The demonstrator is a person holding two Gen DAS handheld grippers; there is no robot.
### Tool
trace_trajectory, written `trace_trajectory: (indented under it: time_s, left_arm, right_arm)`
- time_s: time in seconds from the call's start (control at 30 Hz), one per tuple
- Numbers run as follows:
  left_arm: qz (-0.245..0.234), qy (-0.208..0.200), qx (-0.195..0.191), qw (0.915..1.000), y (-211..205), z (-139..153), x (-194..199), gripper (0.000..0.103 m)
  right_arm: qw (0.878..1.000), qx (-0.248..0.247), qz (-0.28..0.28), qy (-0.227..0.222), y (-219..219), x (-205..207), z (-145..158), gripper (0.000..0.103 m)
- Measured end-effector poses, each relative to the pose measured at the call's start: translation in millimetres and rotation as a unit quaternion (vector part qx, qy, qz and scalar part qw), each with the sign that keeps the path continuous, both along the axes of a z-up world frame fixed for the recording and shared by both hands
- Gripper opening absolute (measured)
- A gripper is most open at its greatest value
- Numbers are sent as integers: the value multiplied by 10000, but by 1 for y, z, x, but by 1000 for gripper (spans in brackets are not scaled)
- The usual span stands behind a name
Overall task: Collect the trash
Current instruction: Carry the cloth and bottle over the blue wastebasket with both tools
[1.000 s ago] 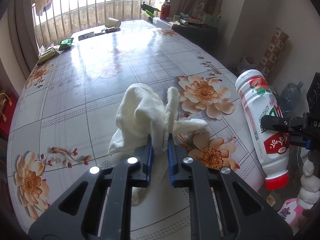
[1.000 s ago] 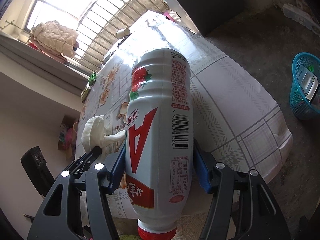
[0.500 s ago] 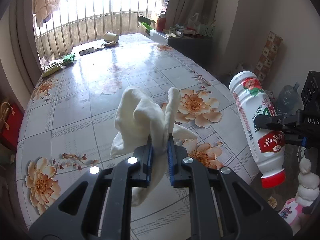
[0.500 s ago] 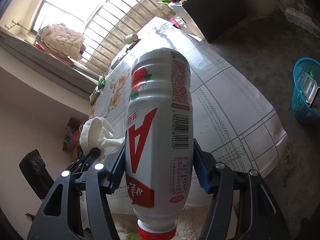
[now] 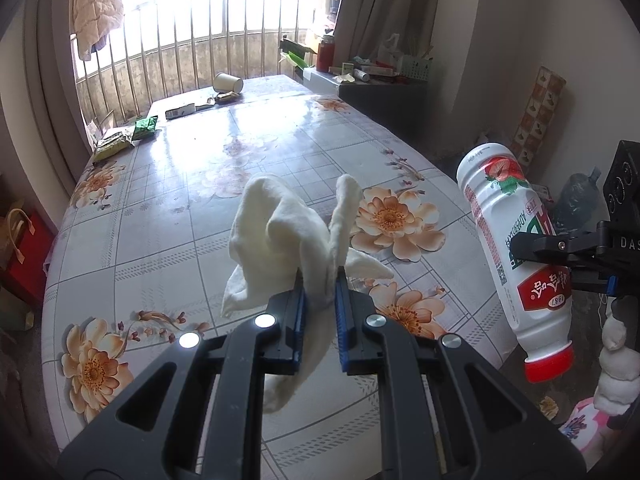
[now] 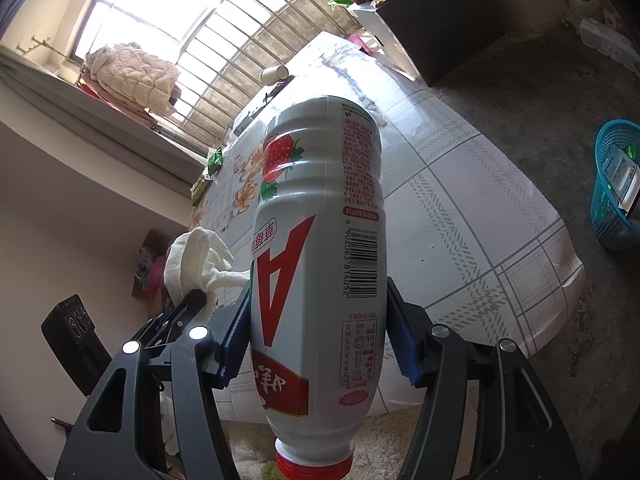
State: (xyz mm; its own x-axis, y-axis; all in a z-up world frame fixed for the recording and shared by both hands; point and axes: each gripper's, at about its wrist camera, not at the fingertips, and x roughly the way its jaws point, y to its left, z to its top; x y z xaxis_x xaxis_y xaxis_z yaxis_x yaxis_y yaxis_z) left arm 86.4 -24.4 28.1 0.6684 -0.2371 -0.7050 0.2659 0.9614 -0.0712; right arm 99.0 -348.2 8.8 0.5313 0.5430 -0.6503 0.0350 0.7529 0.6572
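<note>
A: What is the crumpled white paper towel (image 5: pixel 288 236) doing?

B: It is pinched at its middle, folds splaying upward and a tail hanging below, above the near end of the floral-tiled oilcloth table (image 5: pixel 168 208).

A: And the white plastic drink bottle with a strawberry label and red cap (image 6: pixel 320 264)?

B: Held upside down, cap lowest, tilted, just off the table's right edge. Barcode and a big red letter face the right wrist camera.

A: Anything lying on the table?

B: A tipped paper cup (image 5: pixel 228 83) and green wrappers (image 5: pixel 145 128) at its far end.
</note>
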Motion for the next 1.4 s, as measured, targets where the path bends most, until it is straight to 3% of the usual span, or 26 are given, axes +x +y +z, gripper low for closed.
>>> trace_trajectory:
  time_s: [1.0, 1.4]
  left_arm:
    - [-101, -127, 155, 9997, -19, 8, -5, 12]
    - [-460, -71, 118, 9988, -43, 7, 5, 12]
  right_arm:
    - [9997, 230, -33, -32, -13, -9, -4, 59]
    - [9987, 383, -317, -75, -38, -26, -7, 59]
